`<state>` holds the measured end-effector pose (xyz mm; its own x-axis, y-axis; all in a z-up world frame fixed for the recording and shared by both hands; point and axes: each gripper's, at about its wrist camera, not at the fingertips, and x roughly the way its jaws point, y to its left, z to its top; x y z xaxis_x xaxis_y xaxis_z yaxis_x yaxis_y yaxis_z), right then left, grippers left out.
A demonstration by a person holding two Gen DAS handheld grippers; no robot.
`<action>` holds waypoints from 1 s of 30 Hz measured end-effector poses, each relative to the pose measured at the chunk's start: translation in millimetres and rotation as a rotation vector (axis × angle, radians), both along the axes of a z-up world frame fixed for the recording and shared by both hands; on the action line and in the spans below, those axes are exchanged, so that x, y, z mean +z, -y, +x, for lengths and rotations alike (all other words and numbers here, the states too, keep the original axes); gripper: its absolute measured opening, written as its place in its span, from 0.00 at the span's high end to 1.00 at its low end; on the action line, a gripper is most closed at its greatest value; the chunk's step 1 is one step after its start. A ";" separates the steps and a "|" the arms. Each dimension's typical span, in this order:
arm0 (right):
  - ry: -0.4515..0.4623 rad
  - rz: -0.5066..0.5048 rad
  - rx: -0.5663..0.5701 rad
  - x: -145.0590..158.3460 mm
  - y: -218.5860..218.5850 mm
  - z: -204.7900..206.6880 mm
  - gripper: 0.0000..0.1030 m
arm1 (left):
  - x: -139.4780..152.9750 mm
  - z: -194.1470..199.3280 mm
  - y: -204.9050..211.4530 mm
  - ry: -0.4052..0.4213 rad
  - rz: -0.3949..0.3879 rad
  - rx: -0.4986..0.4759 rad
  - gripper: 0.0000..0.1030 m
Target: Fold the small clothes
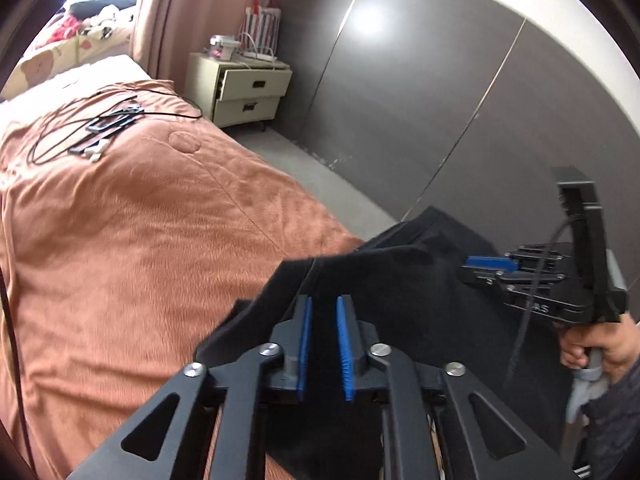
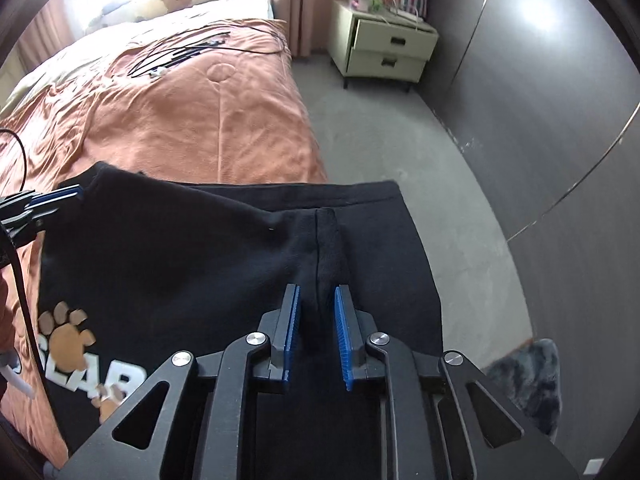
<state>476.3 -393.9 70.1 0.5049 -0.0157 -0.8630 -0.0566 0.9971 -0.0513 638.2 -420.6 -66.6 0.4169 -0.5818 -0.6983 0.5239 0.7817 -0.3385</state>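
A black sweatshirt [image 2: 208, 248] with a paw print hangs over the edge of an orange bed [image 1: 140, 220]. The left hand-held gripper [image 1: 324, 312] and right hand-held gripper [image 2: 316, 300] each pinch its fabric between nearly closed blue pads. Keeping both grips level should give a straight fold.

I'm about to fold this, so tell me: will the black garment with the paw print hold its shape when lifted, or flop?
The black garment will probably flop: it already sags and creases between the left gripper and right gripper. It looks like thick fleece, so likely weighty for cloth. Its part hanging past the bed edge may drag it off.
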 end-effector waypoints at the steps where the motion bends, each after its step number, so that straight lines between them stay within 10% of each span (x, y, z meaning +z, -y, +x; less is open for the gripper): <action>1: -0.004 0.004 0.001 -0.7 6.2 1.9 0.86 | -2.6 5.3 4.1 -0.004 0.018 0.005 0.90; 9: -0.015 -0.043 -0.080 -7.8 4.1 9.8 0.88 | -27.6 34.6 8.8 -0.042 0.149 0.129 0.98; 16: 0.066 -0.007 -0.028 39.7 13.1 -50.8 0.88 | 4.1 3.4 -15.4 -0.012 0.086 0.127 0.98; 30: 0.042 0.042 0.010 8.7 23.9 -135.6 0.89 | 11.5 -75.7 5.1 -0.036 0.041 0.001 0.98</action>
<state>340.7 -417.8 78.7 0.5404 0.0254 -0.8410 -0.0653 0.9978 -0.0118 562.5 -425.8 -55.0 0.3915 -0.5525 -0.7359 0.5113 0.7955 -0.3252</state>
